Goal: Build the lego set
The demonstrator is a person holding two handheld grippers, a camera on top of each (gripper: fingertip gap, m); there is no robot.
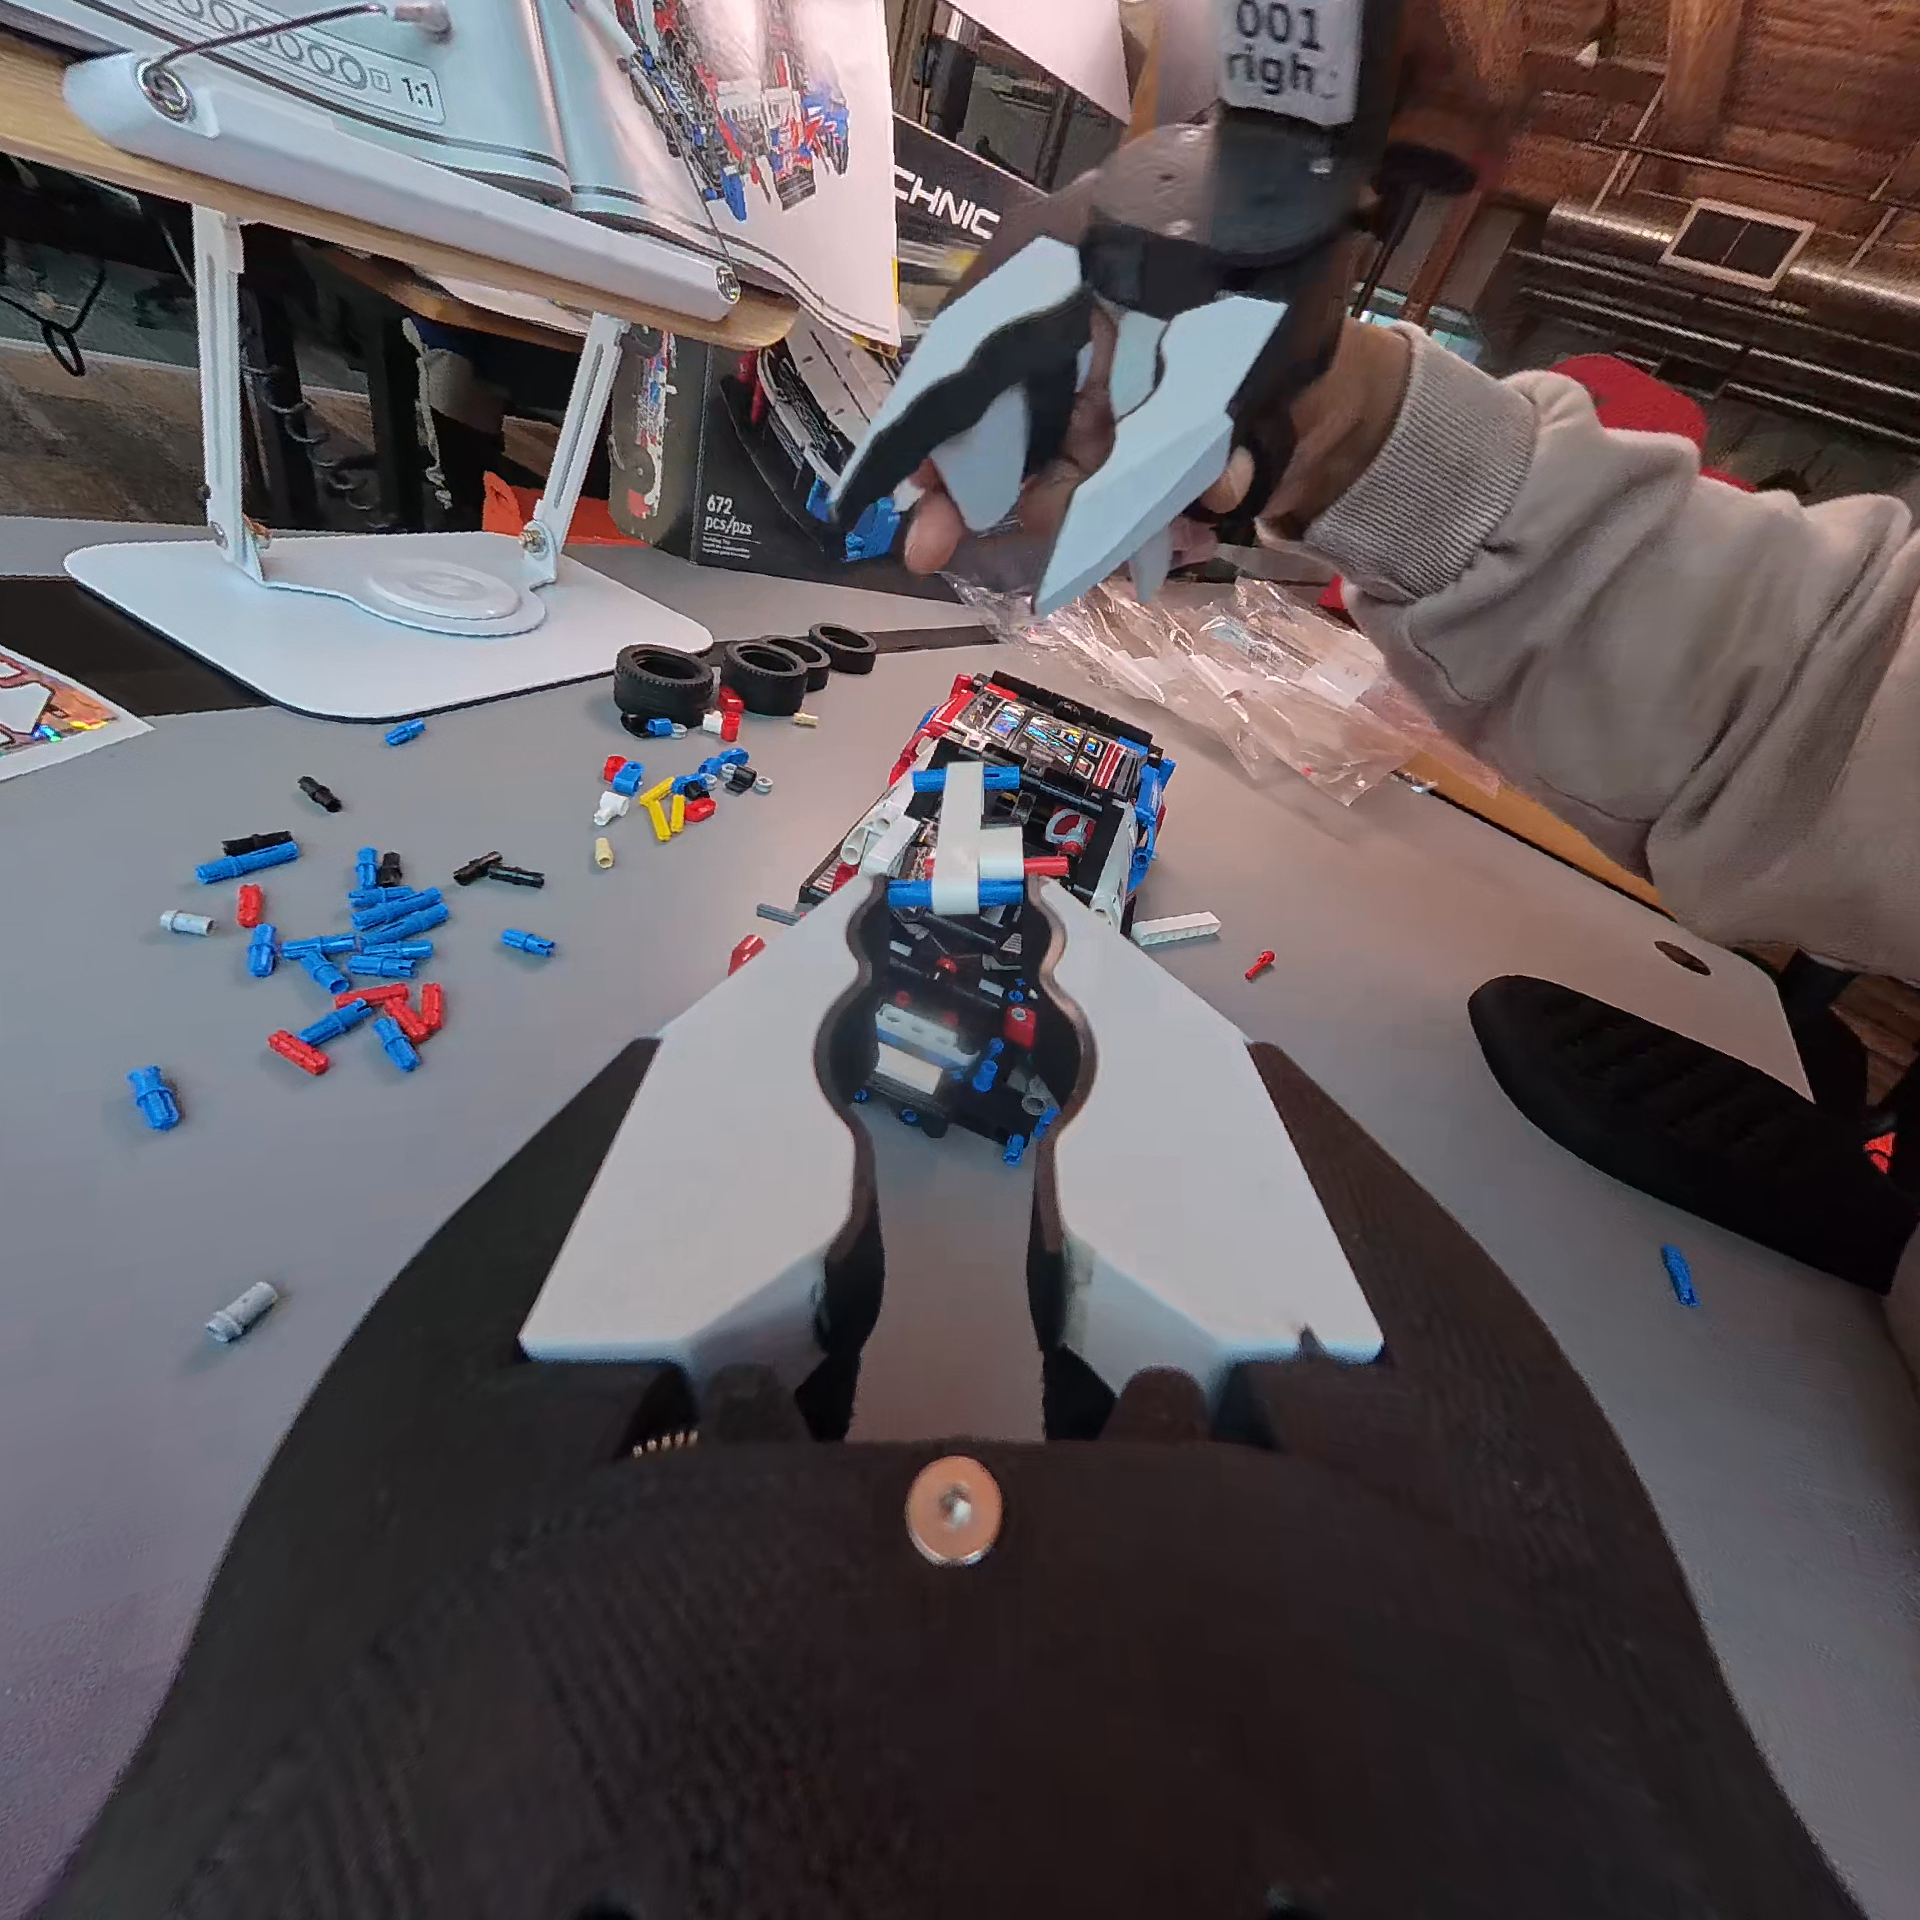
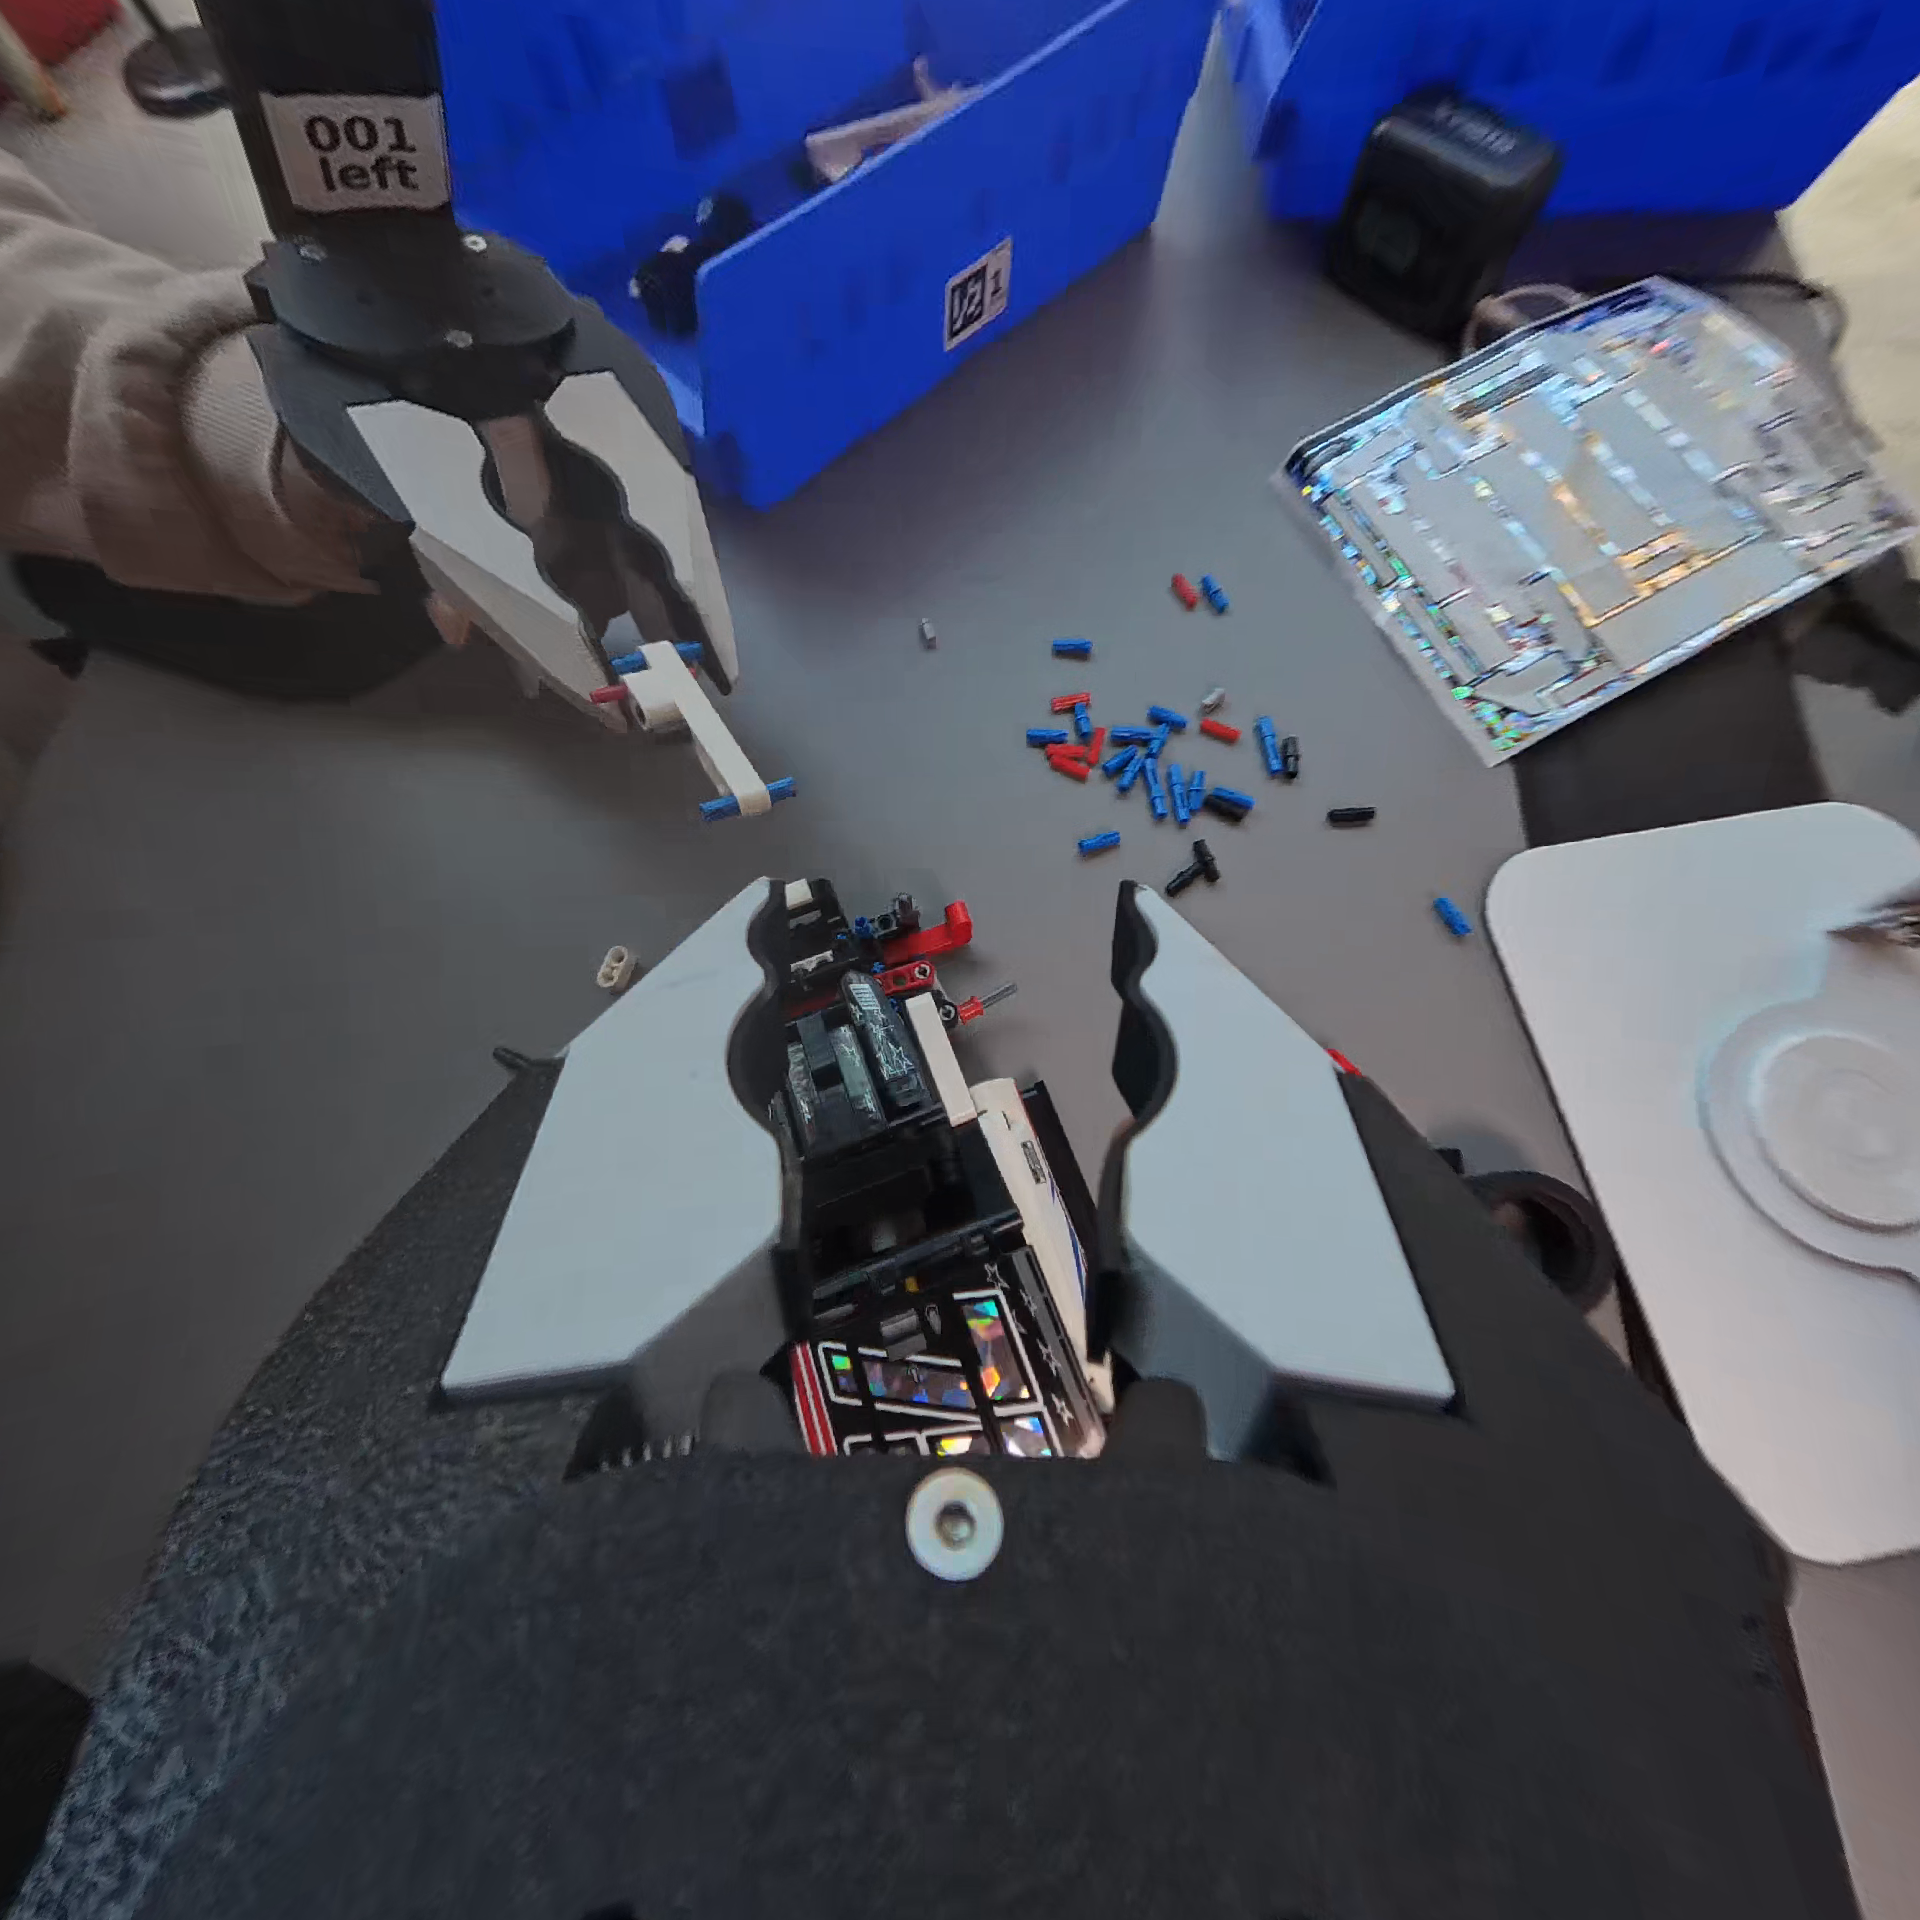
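Observation:
A partly built Lego car [image 1: 1039, 743], black with red, white and blue parts and shiny stickers, lies on the grey table [image 1: 520, 1195]. My left gripper [image 1: 956, 899] is shut on a white L-shaped beam [image 1: 971, 831] with blue and red pins, held in the air near the car's near end. In the right wrist view the left gripper [image 2: 675, 698] holds this beam [image 2: 707, 743] at the upper left. My right gripper [image 2: 948, 896] is open and empty, hovering above the car [image 2: 883, 1143]. In the left wrist view the right gripper [image 1: 956, 551] hangs high over the car's far end.
Loose blue, red and black pins [image 1: 374, 935] lie scattered left of the car. Several black tyres [image 1: 727, 670] sit behind them. A white stand [image 1: 364, 603] holds the instruction booklet. A set box [image 1: 748, 468], plastic bags [image 1: 1226, 665], a sticker sheet [image 2: 1579, 499] and blue bins [image 2: 883, 260] surround the table.

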